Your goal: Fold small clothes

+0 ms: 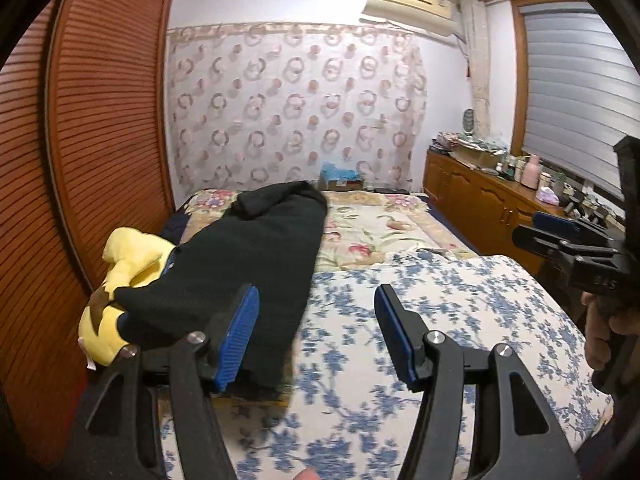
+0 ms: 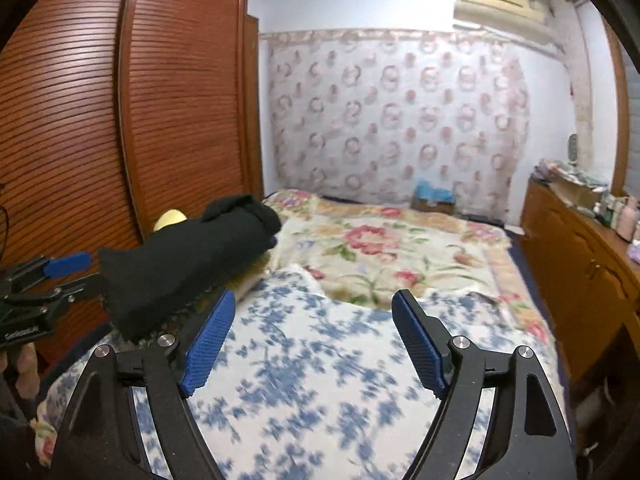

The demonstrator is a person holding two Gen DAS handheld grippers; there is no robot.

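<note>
From the left wrist, the left tool (image 1: 316, 332) hangs over the bed (image 1: 460, 292) with its two blue pads spread and nothing between them; only the blue-flowered cover shows in the gap. The black garment (image 1: 240, 264) lies folded into a long strip on the bed, up and to the left of this tool. Its near end sits just behind and beside the left-hand pad (image 1: 238, 336), which overlaps it in the picture, though the pad does not pinch it. The strip runs away toward the far wall and ends in a thicker bundle. A yellow plush toy (image 1: 124, 280) lies against the garment's left edge, partly under it, beside the slatted wooden wardrobe (image 1: 80, 140). At the right edge the right tool (image 1: 560, 232) shows sideways, well apart from the garment, with a hand (image 1: 604, 328) under it.

From the right wrist, the right tool (image 2: 312, 336) points out over the flowered cover, its pads spread wide and bare cover between them. The black garment (image 2: 184, 264) lies to the upper left of it, beyond the left-hand pad (image 2: 208, 340) and clear of the gap. The left tool (image 2: 66, 270) reaches in from the left edge, its blue pad just beside the garment's near end; whether it touches the cloth cannot be told. A patch of the yellow toy (image 2: 170, 218) peeks over the garment. The pink-flowered blanket (image 2: 380, 256) covers the far half of the bed, and a wooden cabinet (image 2: 580, 264) stands to the right.
</note>
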